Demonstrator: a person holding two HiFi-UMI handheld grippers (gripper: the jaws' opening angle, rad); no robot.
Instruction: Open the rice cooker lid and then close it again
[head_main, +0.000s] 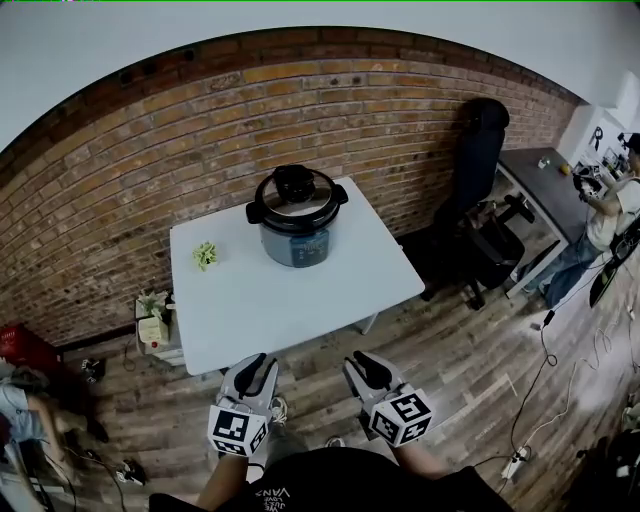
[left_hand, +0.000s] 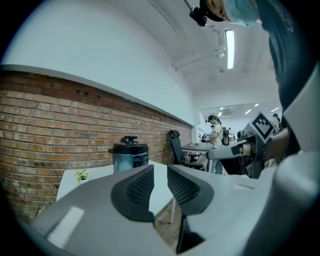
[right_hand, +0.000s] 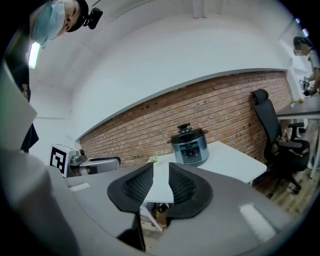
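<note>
The rice cooker (head_main: 296, 225) is a grey-blue pot with a black-rimmed lid (head_main: 297, 197) that lies shut. It stands near the back of the white table (head_main: 300, 295), against the brick wall. My left gripper (head_main: 256, 366) and right gripper (head_main: 367, 364) hover side by side before the table's front edge, well short of the cooker. Both point toward the table. In the left gripper view the cooker (left_hand: 130, 152) shows beyond my left gripper (left_hand: 159, 172), whose jaws stand a narrow gap apart around nothing. The right gripper view has the cooker (right_hand: 190, 142) past my right gripper (right_hand: 161, 172), also narrowly apart and empty.
A small green plant (head_main: 205, 255) sits on the table's left part. A potted plant on a low stand (head_main: 152, 318) is beside the table's left edge. A black office chair (head_main: 478, 160), a desk (head_main: 545, 180) and a person (head_main: 610, 215) are at the right. Cables lie on the wooden floor (head_main: 545, 340).
</note>
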